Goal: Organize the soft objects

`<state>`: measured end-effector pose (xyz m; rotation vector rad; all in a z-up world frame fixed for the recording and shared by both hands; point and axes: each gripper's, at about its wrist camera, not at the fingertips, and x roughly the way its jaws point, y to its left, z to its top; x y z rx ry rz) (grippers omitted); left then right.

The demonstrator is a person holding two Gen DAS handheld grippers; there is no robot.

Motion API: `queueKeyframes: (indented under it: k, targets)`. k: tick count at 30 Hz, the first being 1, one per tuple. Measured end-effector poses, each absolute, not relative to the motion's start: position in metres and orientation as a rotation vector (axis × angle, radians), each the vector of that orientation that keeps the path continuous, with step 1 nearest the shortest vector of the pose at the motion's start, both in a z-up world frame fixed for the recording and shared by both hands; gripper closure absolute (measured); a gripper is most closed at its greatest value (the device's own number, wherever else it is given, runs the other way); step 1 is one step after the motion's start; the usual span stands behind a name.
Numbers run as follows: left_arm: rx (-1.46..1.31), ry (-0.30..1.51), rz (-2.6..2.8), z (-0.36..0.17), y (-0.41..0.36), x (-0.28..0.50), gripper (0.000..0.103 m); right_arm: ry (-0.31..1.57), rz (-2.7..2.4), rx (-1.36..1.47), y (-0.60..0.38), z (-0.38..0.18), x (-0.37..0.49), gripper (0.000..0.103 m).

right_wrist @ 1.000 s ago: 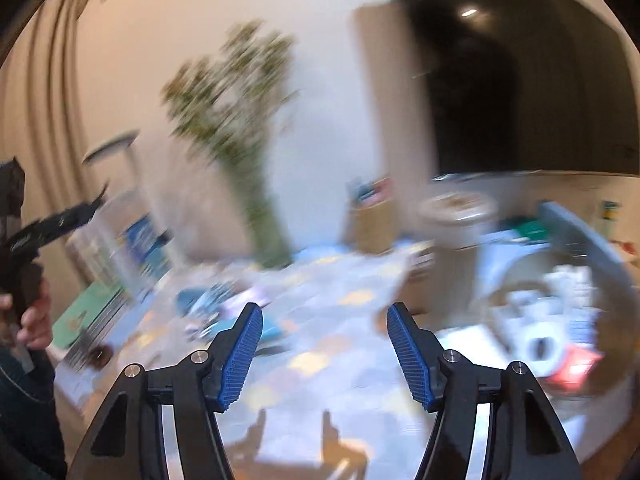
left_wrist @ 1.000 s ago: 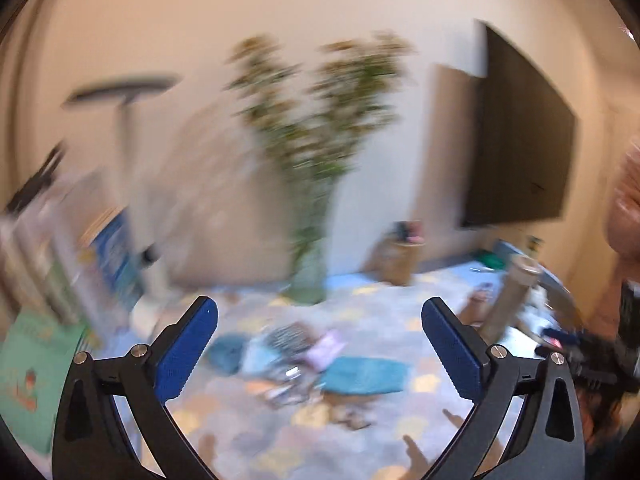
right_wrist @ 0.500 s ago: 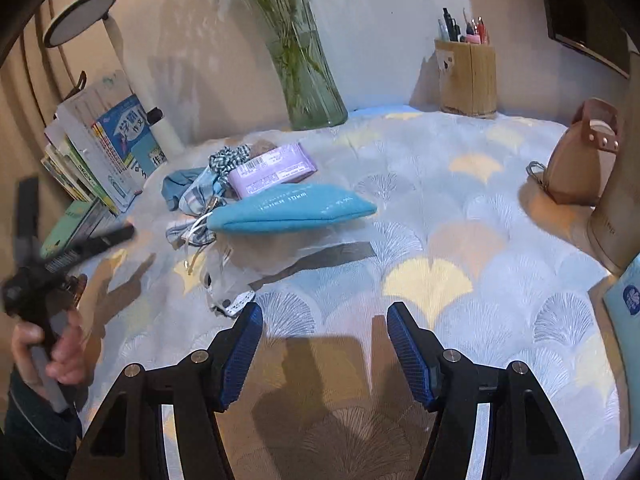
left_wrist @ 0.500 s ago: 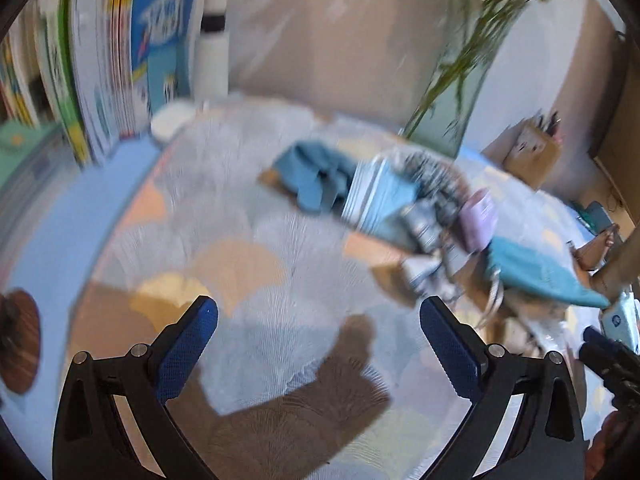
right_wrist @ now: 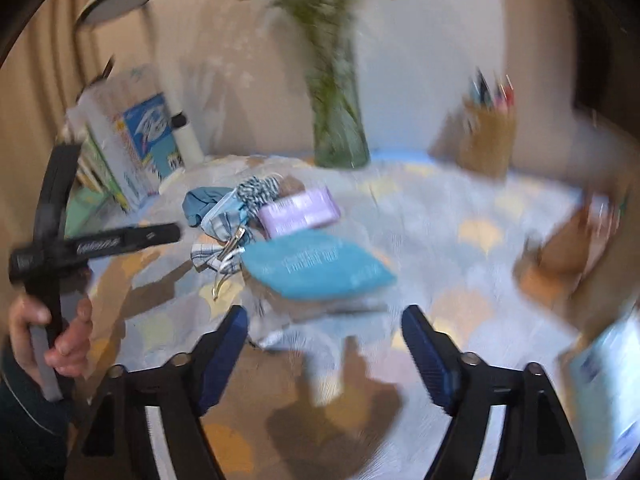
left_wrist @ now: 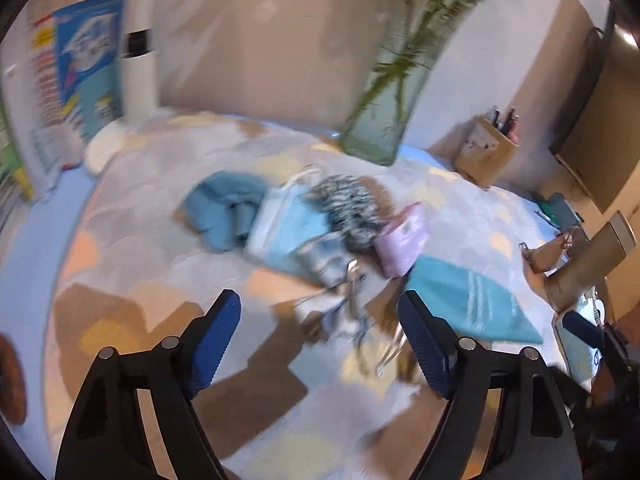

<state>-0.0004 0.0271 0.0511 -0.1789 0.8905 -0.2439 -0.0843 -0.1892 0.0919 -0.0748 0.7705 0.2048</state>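
A heap of soft things lies mid-table: a blue cloth (left_wrist: 224, 208), a light blue pack (left_wrist: 288, 224), a black-and-white scrunchie (left_wrist: 348, 208), a lilac packet (left_wrist: 404, 240), a teal pouch (left_wrist: 468, 304) and a checked bow with a clip (left_wrist: 344, 276). They also show in the right wrist view: the teal pouch (right_wrist: 316, 268), the lilac packet (right_wrist: 298, 210), the bow (right_wrist: 224, 248). My left gripper (left_wrist: 320, 328) is open and empty, just short of the bow. My right gripper (right_wrist: 324, 340) is open and empty, just short of the teal pouch.
A glass vase with green stems (left_wrist: 380, 120) stands behind the heap. A pen holder (left_wrist: 486, 152) is at the back right. Books (left_wrist: 80, 80) and a white lamp base (left_wrist: 104, 148) stand at the left. A brown bag (right_wrist: 576, 248) is at the right.
Both grippers have moved closer to the heap and both views are blurred by motion. Both stay open and empty.
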Motion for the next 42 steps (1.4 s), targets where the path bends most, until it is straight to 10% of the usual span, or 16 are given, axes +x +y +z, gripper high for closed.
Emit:
queueKeyframes:
  k: [3,6,9,14,25,31,35,40,42]
  targets:
    - [-0.133,0.882,-0.25,0.037,0.011,0.01,0.036,0.803,0.177,-0.253,-0.16,0.083,-0.07,0.023]
    - [-0.14,0.884,-0.263,0.022,0.006,0.013,0.036,0.846,0.167,-0.3,-0.15,0.068,-0.054,0.05]
    - [-0.142,0.902,-0.249,0.013,0.006,0.015,0.075,0.867,0.174,-0.243,-0.156,0.057,-0.041,0.07]
    - [-0.185,0.877,-0.255,0.013,0.012,0.011,0.088,0.825,0.149,-0.09,-0.175,0.06,-0.048,0.093]
    - [-0.199,0.823,-0.325,0.018,0.014,0.003,0.086,0.92,0.054,0.23,-0.269,0.078,-0.099,0.097]
    - [-0.151,0.821,-0.313,0.019,0.006,0.0,0.039,1.027,-0.17,0.304,-0.31,0.031,-0.092,0.096]
    - [-0.169,0.787,-0.317,0.023,0.01,-0.002,0.027,1.035,-0.144,0.267,-0.311,0.029,-0.098,0.09]
    - [-0.184,0.803,-0.323,0.021,0.012,0.002,0.027,0.954,-0.047,0.351,-0.319,0.046,-0.103,0.006]
    - [-0.184,0.796,-0.323,0.022,0.011,0.0,0.027,0.954,-0.045,0.315,-0.314,0.048,-0.09,0.006]
